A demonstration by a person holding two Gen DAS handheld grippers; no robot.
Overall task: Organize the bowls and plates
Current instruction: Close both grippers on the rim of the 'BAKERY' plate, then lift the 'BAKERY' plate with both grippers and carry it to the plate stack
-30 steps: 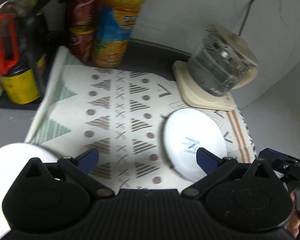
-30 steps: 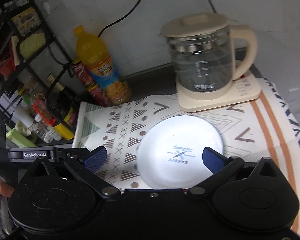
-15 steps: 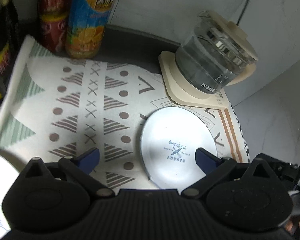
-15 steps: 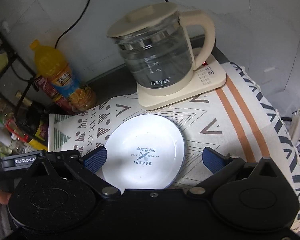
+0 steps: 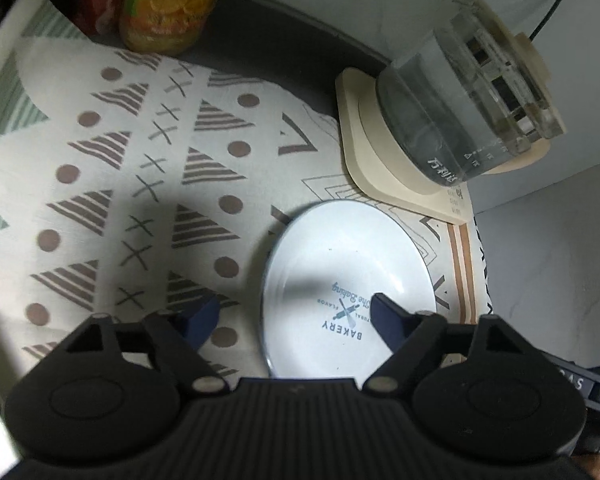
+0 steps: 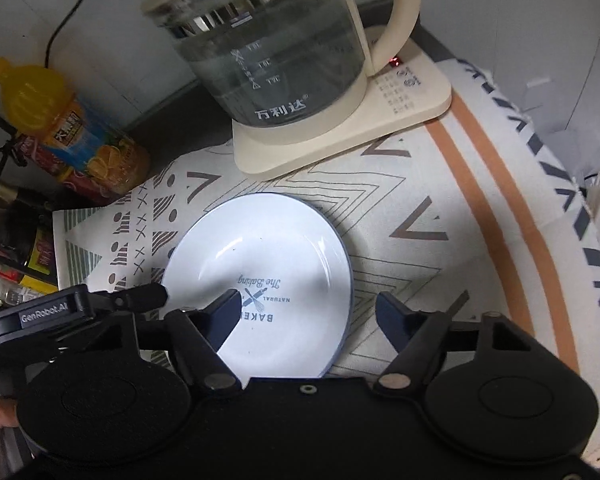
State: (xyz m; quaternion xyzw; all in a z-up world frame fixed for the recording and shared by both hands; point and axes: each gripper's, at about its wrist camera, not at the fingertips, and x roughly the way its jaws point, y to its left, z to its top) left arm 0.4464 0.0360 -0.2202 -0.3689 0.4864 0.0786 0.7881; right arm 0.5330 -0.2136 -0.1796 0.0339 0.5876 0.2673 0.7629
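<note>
A: Where does the round white enamel plate with the thin dark rim and the "BAKERY" print (image 5: pixel 346 280) lie?

B: Flat on the cream patterned cloth with brown triangles and dots (image 5: pixel 140 184), just in front of the glass electric kettle on its cream base (image 5: pixel 452 120). The kettle base and the plate's far edge sit close together but apart.

A: And the left gripper (image 5: pixel 294 320)?

B: It straddles the plate's left rim. Its right blue pad is over the plate's printed middle and its left pad is over the cloth beside the plate. The jaws are closing, with the rim between them, but the pads do not press on it.

A: The right gripper (image 6: pixel 306 316)?

B: It is at the opposite side. In the right wrist view its left pad lies over the plate (image 6: pixel 260 284) near the lettering, and its right pad is over the cloth just past the right rim. Those jaws are closing too, unclenched, with nothing gripped.

A: Anything else nearby?

B: An orange juice bottle with a yellow cap (image 6: pixel 72 132) stands at the cloth's far left corner, well apart from the plate.
</note>
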